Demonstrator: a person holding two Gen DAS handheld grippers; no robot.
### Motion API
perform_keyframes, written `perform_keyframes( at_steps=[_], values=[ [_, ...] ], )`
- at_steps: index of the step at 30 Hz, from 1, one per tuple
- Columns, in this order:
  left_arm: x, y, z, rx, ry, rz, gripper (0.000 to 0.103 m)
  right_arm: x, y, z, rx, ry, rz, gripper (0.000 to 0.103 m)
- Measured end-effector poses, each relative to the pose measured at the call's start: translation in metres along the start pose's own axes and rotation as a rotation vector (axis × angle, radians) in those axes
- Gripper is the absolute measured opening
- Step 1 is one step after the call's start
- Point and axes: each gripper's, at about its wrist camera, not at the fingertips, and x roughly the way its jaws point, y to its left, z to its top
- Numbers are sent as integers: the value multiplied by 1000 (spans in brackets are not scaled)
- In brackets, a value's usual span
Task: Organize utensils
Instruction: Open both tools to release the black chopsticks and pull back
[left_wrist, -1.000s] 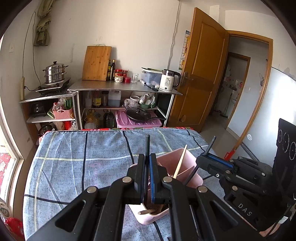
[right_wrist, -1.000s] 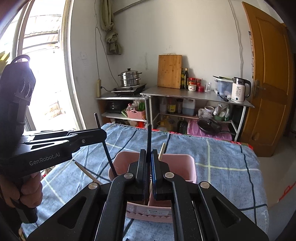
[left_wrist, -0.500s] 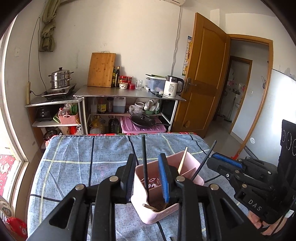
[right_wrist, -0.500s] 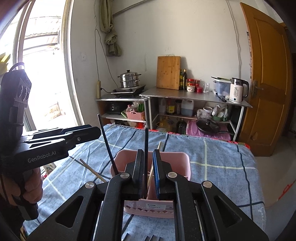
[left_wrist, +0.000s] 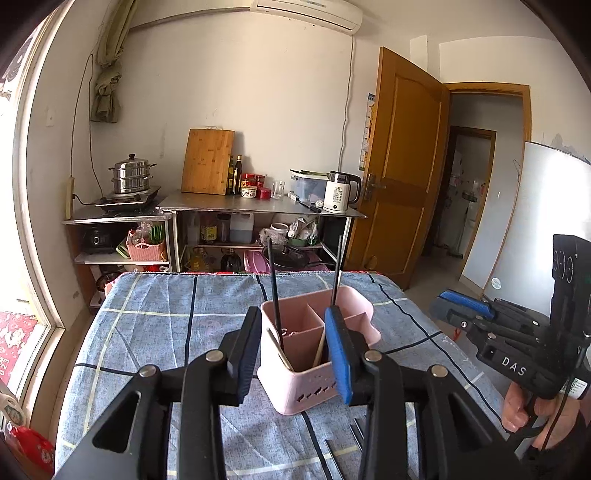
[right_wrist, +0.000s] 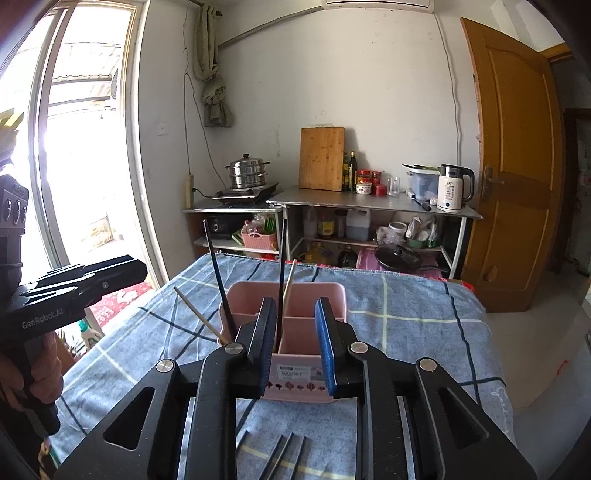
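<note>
A pink divided utensil basket stands on the blue checked tablecloth; it also shows in the right wrist view. Two black chopsticks and two wooden chopsticks stand in it. In the right wrist view the black chopsticks and wooden ones lean in its compartments. My left gripper is open and empty just before the basket. My right gripper is open and empty, close to the basket's front.
Several dark utensils lie on the cloth near the front edge, also in the left wrist view. Metal shelves with a kettle, cutting board and steamer pot stand behind the table. A wooden door is at the right.
Both grippers have opened and let go of their black chopsticks, which now stand in the basket. Both have pulled back and up from the basket.
</note>
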Motion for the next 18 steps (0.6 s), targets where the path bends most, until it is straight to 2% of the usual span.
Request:
perform_keyframes(
  at_steps=[7,18],
  values=[
    [-14,-18,-33,4,12,-27,38,-20,-6,-33,21,17,-35,23],
    [-21,-38,-93,-3,96,-52,38,-36,-7,-91,46,96,-51,23]
  ],
)
